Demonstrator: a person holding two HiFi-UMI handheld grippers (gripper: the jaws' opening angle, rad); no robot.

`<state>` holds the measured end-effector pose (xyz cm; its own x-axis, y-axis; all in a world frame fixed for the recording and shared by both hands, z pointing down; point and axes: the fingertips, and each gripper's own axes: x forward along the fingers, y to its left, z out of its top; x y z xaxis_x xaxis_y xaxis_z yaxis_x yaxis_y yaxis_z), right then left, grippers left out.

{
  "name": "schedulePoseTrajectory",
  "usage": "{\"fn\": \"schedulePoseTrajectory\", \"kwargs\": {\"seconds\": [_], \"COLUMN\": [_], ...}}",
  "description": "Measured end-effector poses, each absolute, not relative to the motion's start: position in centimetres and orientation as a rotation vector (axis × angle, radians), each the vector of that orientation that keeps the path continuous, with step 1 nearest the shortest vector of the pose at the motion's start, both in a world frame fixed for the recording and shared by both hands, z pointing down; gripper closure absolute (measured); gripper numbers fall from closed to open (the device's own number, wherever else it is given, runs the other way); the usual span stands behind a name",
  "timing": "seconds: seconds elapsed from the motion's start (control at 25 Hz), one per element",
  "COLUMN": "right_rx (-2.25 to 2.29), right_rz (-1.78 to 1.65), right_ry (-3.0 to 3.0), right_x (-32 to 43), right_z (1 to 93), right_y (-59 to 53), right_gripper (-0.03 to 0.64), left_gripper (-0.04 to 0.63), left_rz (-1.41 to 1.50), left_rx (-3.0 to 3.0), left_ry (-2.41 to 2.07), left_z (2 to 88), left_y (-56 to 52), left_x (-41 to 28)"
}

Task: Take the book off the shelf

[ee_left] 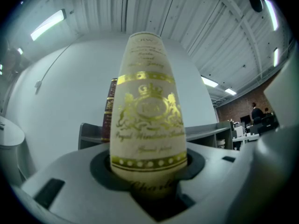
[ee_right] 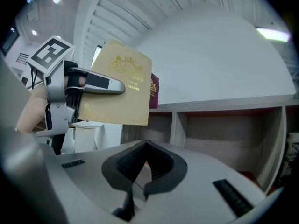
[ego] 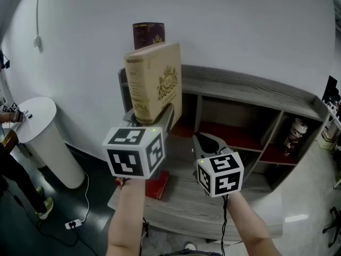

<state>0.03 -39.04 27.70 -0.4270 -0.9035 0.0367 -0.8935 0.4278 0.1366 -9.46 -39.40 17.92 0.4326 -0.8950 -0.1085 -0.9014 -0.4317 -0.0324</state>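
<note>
Book: the cream hardback book with a gold crest and gold lettering [ego: 158,79] is in the air at the left end of the shelf, upright with a slight tilt. I see it resting on nothing.
Left hand-held gripper [ego: 150,119]: I have it clamped on the lower part of the cream book, one jaw on each cover. Its own view shows the spine filling the gap between the jaws.
Right hand-held gripper [ee_right: 145,146]: jaws drawn together with nothing between them. It sits low and to the right of the book, apart from it and pointing at the shelf compartments.
Shelf: the grey wood-grain shelf unit [ego: 250,87] stands against the white wall, its open compartments lined red at the bottom.
Shelf top: a dark maroon book with gold print [ego: 148,35] stands upright on the left end, just behind the cream one.
Lower board: a red book [ego: 159,186] lies flat there, below my left hand-held gripper.
Right compartment: I make out a small figure [ego: 296,132], too small to describe.
Left of the shelf: a white round pedestal [ego: 47,135] stands on the dark floor.
</note>
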Motion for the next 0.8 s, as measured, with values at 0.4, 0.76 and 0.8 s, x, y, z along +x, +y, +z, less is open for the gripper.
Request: {"fn": "schedulePoseTrajectory", "kwargs": {"seconds": [0.4, 0.76, 0.8], "right_rx": [1.623, 1.621, 1.62], "right_rz": [-0.092, -0.05, -0.045], "right_ry": [-2.549, -2.555, -2.564], "right_x": [-0.3, -0.6, -0.7], "right_z": [29.3, 30.5, 30.5], "right_y": [-38.3, -37.8, -37.7], "right_gripper": [0.609, 0.609, 0.609], "left_gripper": [0.376, 0.376, 0.376], "left_rz": [0.084, 0.03, 0.024], "left_rx": [-2.667, -2.749, -2.757], "left_ry": [1.635, 1.636, 1.636], "left_z": [21.9, 25.8, 26.3], "left_y": [-39.1, -38.8, -38.7], "left_x": [-9.7, -9.7, -9.6]}}
